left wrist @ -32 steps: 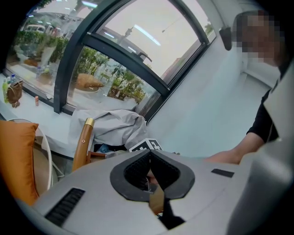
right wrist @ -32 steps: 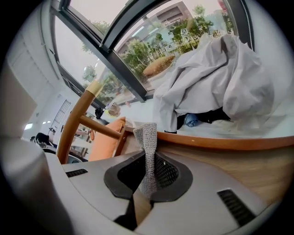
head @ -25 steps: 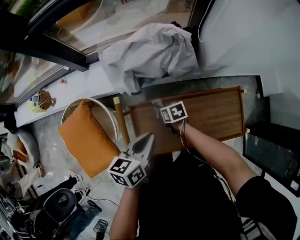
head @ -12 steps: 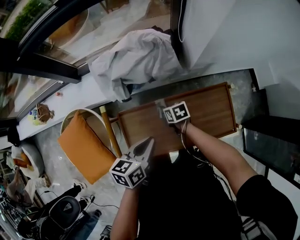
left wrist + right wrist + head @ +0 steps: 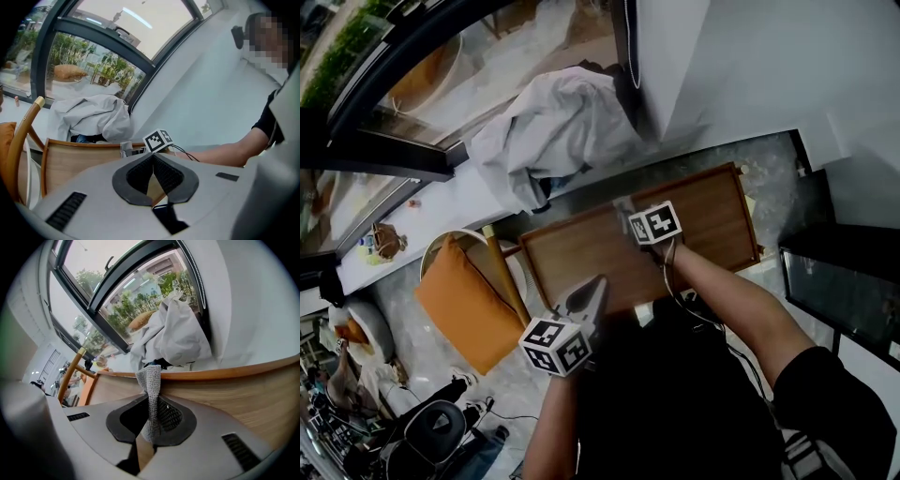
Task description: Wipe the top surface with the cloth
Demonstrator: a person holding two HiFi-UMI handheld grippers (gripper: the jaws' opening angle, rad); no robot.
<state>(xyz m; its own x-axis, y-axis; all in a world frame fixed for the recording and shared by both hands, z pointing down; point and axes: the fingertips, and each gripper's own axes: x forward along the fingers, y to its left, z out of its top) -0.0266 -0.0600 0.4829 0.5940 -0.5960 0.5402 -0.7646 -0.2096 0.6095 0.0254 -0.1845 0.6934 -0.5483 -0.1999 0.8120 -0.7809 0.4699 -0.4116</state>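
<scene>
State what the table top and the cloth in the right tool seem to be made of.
Brown rimmed table top: looks like wood or wood veneer, smooth satin finish, with parallel grain lines. Small grey cloth, pinched in the right tool: seems a knitted or woven textile, matte, with an open mesh texture.
</scene>
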